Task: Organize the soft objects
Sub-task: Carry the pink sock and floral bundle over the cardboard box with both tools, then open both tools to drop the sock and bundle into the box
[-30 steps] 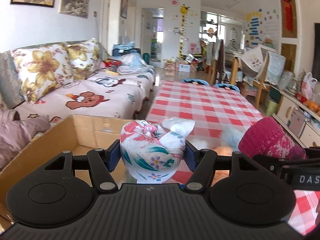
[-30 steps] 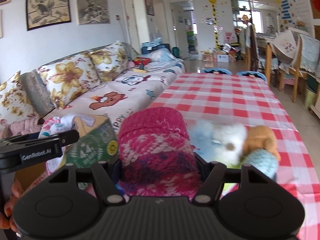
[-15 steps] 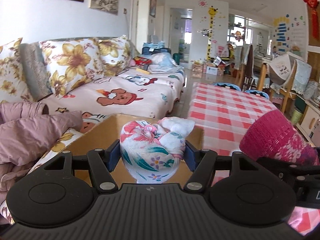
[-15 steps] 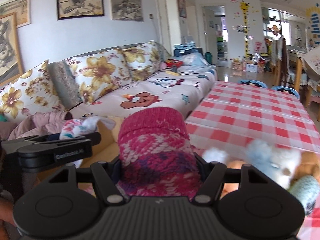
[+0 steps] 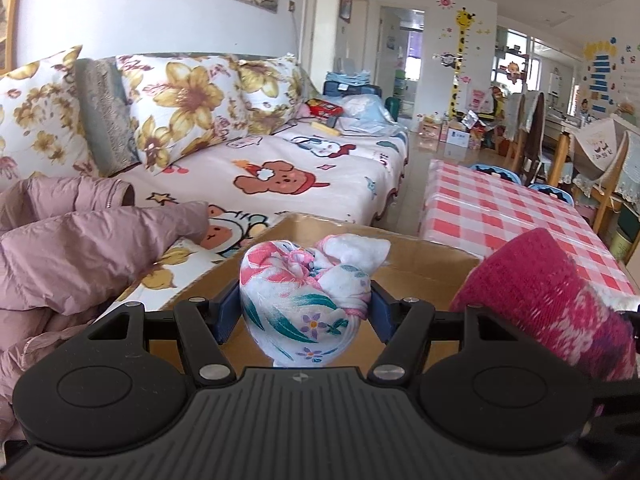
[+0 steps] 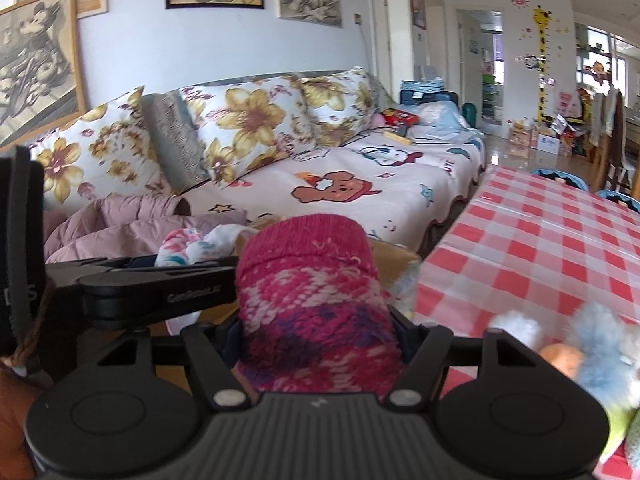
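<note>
1. Left gripper (image 5: pixel 306 312) is pinching a floral cloth bundle (image 5: pixel 304 300) above the cardboard box (image 5: pixel 424 258).
2. Right gripper (image 6: pixel 320 340) is clamping a pink knitted roll (image 6: pixel 316 300) just right of it.
3. Crowding together, they are risking a bump; either soft piece could be landing outside the box, on the sofa (image 5: pixel 280 176) or bench (image 6: pixel 540 240).

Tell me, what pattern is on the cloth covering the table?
Red and white checks on the tablecloth, clearest in the right wrist view.
</note>
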A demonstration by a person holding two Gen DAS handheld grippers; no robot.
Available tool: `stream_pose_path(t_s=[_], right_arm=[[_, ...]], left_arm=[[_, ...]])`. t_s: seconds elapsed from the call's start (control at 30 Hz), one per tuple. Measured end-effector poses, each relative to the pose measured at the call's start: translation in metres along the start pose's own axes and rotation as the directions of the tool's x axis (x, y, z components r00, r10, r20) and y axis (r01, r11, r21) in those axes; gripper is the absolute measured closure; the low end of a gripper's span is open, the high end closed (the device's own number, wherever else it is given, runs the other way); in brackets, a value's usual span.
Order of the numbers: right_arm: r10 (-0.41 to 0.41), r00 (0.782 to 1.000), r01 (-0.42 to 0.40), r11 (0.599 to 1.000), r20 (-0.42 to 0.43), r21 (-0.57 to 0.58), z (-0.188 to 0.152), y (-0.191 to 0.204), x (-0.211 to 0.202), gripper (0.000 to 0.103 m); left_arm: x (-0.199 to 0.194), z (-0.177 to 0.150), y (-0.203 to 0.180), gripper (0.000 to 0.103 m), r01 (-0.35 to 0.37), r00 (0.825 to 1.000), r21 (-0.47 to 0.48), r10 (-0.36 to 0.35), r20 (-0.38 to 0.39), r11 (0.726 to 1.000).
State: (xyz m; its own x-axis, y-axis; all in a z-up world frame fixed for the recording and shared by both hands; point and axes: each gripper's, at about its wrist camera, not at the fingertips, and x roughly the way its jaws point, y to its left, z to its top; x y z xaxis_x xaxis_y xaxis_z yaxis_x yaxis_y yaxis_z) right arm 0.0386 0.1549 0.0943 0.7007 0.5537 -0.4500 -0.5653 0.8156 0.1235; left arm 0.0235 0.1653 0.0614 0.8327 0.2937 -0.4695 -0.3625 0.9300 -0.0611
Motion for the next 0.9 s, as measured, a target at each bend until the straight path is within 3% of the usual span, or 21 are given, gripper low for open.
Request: stream_pose_path(t_s=[0.37, 0.43, 0.5, 0.67, 0.9], right_arm=[[0.000, 1.000, -0.002, 0.998, -0.027, -0.063, -0.001, 0.024, 0.016, 0.034], [0.015, 0.999, -0.018, 0.998, -0.047, -0.065, -0.001, 0.026, 0.019, 0.030], [0.029, 0.998, -0.033, 0.996, -0.052, -0.078, -0.003, 0.028, 0.019, 0.026], [0.078, 0.996, -0.084, 0.988, -0.046, -0.130, -0.006, 0.040, 0.010, 0.022], [0.052, 0.998, -0.055, 0.985, -0.026, -0.162, -0.011, 0.043, -0.001, 0.022]], left_arm=[[-0.001, 0.001, 0.018, 0.024, -0.041, 0.999, -0.039, 0.040, -0.025, 0.998], [-0.002, 0.001, 0.019, 0.021, -0.053, 0.998, -0.044, 0.051, -0.029, 0.998], [-0.003, 0.002, 0.020, 0.005, -0.057, 0.998, -0.044, 0.056, -0.022, 0.997], [-0.006, 0.004, 0.014, 0.003, -0.055, 0.998, -0.031, 0.055, 0.000, 0.998], [-0.006, 0.004, 0.007, 0.001, -0.026, 1.000, -0.018, 0.026, 0.009, 1.000]])
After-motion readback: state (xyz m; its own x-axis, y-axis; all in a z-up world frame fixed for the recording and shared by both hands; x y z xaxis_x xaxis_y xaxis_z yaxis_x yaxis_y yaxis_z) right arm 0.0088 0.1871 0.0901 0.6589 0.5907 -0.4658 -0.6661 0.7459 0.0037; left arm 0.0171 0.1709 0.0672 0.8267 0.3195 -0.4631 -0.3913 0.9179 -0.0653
